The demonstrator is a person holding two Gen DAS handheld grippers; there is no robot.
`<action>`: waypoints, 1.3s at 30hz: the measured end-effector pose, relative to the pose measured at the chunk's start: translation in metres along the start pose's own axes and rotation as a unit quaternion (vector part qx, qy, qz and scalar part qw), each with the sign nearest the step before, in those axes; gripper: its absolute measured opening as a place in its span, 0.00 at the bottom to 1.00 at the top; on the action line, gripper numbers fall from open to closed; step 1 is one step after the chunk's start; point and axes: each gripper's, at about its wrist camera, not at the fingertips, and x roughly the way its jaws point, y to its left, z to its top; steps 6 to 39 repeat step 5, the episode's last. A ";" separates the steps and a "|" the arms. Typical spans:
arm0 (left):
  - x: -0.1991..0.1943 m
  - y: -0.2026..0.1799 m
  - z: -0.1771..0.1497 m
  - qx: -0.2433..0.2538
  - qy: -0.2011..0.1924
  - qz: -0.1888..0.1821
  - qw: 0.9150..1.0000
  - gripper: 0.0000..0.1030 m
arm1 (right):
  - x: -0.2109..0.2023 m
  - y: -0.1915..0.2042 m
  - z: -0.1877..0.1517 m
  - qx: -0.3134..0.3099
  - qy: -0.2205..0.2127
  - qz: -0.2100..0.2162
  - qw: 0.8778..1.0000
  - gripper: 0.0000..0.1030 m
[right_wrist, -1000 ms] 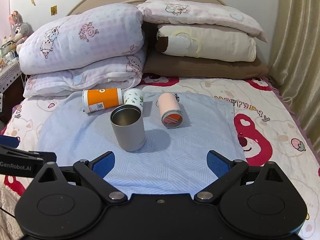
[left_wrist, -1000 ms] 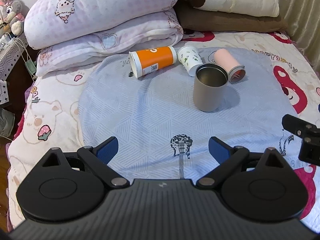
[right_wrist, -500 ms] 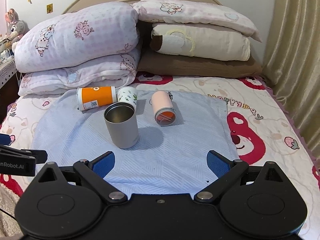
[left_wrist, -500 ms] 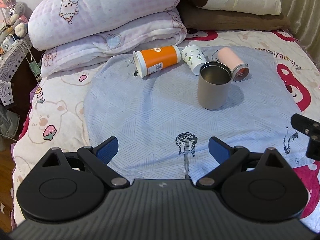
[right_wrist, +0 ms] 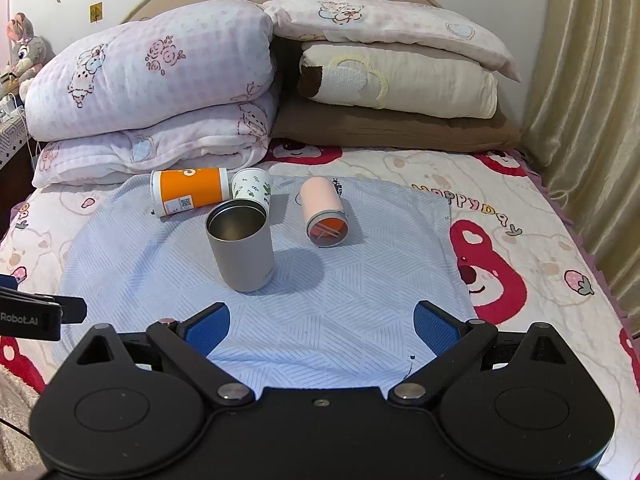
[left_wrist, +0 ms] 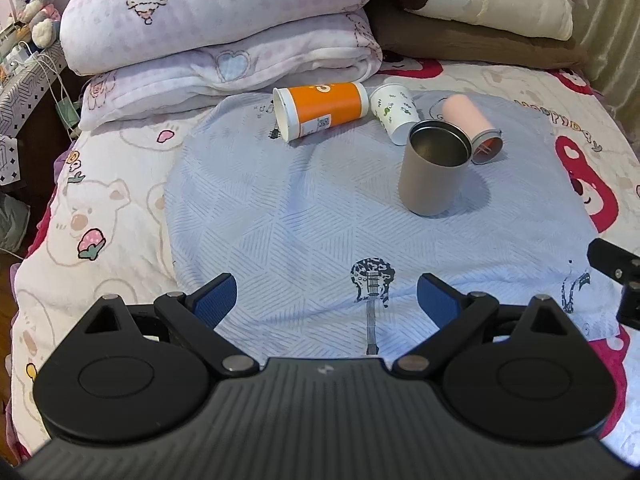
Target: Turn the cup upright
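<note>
A grey metal cup [left_wrist: 434, 170] [right_wrist: 242, 246] stands upright on a light blue cloth [left_wrist: 300, 216] [right_wrist: 160, 264] on the bed. Behind it lie three cups on their sides: an orange and white cup [left_wrist: 320, 110] [right_wrist: 188, 196], a white cup with green print [left_wrist: 394, 114] [right_wrist: 252, 186] and a pink cup [left_wrist: 472, 124] [right_wrist: 322, 212]. My left gripper [left_wrist: 326, 300] is open and empty, well short of the cups. My right gripper [right_wrist: 322, 326] is open and empty, a little short of the grey cup. Its side shows at the right edge of the left wrist view [left_wrist: 618, 276].
Stacked pillows and folded quilts [right_wrist: 160, 80] [left_wrist: 224, 20] lie along the headboard behind the cups. A curtain [right_wrist: 580, 80] hangs at the right. A bedside shelf with a plush toy [left_wrist: 32, 0] stands at the left. The bed's left edge drops off beside it.
Both grippers have drifted a little; in the right wrist view the cups sit slightly nearer and more central than half a second ago. The cups themselves have not moved.
</note>
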 end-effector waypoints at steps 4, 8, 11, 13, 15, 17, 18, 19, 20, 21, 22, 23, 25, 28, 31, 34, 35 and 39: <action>0.000 -0.001 0.000 0.001 0.000 0.003 1.000 0.95 | 0.000 0.000 0.000 0.000 0.000 -0.001 1.000 0.97; -0.001 -0.001 0.000 0.001 -0.002 0.002 1.000 0.95 | 0.000 0.000 0.000 0.001 0.000 -0.001 1.000 0.97; -0.001 -0.001 0.000 0.001 -0.002 0.002 1.000 0.95 | 0.000 0.000 0.000 0.001 0.000 -0.001 1.000 0.97; -0.001 -0.001 0.000 0.001 -0.002 0.002 1.000 0.95 | 0.000 0.000 0.000 0.001 0.000 -0.001 1.000 0.97; -0.001 -0.001 0.000 0.001 -0.002 0.002 1.000 0.95 | 0.000 0.000 0.000 0.001 0.000 -0.001 1.000 0.97; -0.001 -0.001 0.000 0.001 -0.002 0.002 1.000 0.95 | 0.000 0.000 0.000 0.001 0.000 -0.001 1.000 0.97; -0.001 -0.001 0.000 0.001 -0.002 0.002 1.000 0.95 | 0.000 0.000 0.000 0.001 0.000 -0.001 1.000 0.97; -0.001 -0.001 0.000 0.001 -0.002 0.002 1.000 0.95 | 0.000 0.000 0.000 0.001 0.000 -0.001 1.000 0.97; -0.001 -0.001 0.000 0.001 -0.002 0.002 1.000 0.95 | 0.000 0.000 0.000 0.001 0.000 -0.001 1.000 0.97; -0.001 -0.001 0.000 0.001 -0.002 0.002 1.000 0.95 | 0.000 0.000 0.000 0.001 0.000 -0.001 1.000 0.97; -0.001 -0.001 0.000 0.001 -0.002 0.002 1.000 0.95 | 0.000 0.000 0.000 0.001 0.000 -0.001 1.000 0.97; -0.001 -0.001 0.000 0.001 -0.002 0.002 1.000 0.95 | 0.000 0.000 0.000 0.001 0.000 -0.001 1.000 0.97; -0.001 -0.001 0.000 0.001 -0.002 0.002 1.000 0.95 | 0.000 0.000 0.000 0.001 0.000 -0.001 1.000 0.97; -0.001 -0.001 0.000 0.001 -0.002 0.002 1.000 0.95 | 0.000 0.000 0.000 0.001 0.000 -0.001 1.000 0.97; -0.001 -0.001 0.000 0.001 -0.002 0.002 1.000 0.95 | 0.000 0.000 0.000 0.001 0.000 -0.001 1.000 0.97; -0.001 -0.001 0.000 0.001 -0.002 0.002 1.000 0.95 | 0.000 0.000 0.000 0.001 0.000 -0.001 1.000 0.97; -0.001 -0.001 0.000 0.001 -0.002 0.002 1.000 0.95 | 0.000 0.000 0.000 0.001 0.000 -0.001 1.000 0.97; -0.001 -0.001 0.000 0.001 -0.002 0.002 1.000 0.95 | 0.000 0.000 0.000 0.001 0.000 -0.001 1.000 0.97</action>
